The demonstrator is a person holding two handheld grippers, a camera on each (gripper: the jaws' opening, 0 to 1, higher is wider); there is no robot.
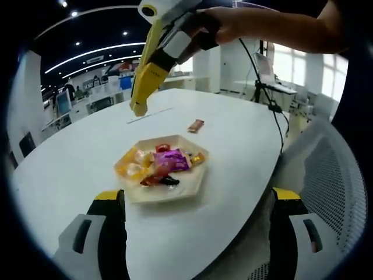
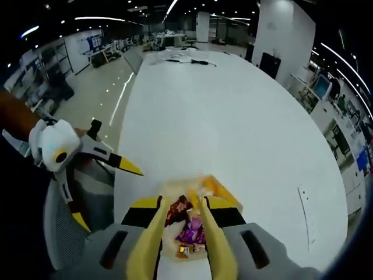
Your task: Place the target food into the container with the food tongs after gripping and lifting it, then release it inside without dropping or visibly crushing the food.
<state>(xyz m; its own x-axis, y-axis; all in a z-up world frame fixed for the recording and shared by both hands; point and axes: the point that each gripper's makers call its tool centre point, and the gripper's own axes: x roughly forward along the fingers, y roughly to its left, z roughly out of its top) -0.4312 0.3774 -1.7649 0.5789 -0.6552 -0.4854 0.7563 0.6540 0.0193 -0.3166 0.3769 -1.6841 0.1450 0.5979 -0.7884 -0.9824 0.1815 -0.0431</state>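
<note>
While the left gripper (image 1: pixel 192 219) hangs low at the table's near edge with its two jaws set wide apart, one hexagonal plate (image 1: pixel 192 181) sits just beyond them on the white table (image 1: pixel 76 169). The plate carries a small heap of wrapped sweets (image 1: pixel 160 163): one purple, one or two yellow, some red and dark ones, too tangled to count exactly. Past the plate one lone brown wrapped snack (image 1: pixel 196 125) lies on bare tabletop, well apart from the heap. Farther still, one thin flat strip (image 1: pixel 148 115) rests on the surface.

The right gripper (image 1: pixel 175 41), held by a hand (image 1: pixel 245 23), carries one pair of yellow food tongs (image 1: pixel 145 81); in the right gripper view their two arms (image 2: pixel 183 245) stand slightly spread over the plate (image 2: pixel 224 195), pinching nothing.

The table has broad open surface on all sides of the plate, running far ahead. A mesh chair (image 1: pixel 326 175) stands just beside the table's curved edge.
</note>
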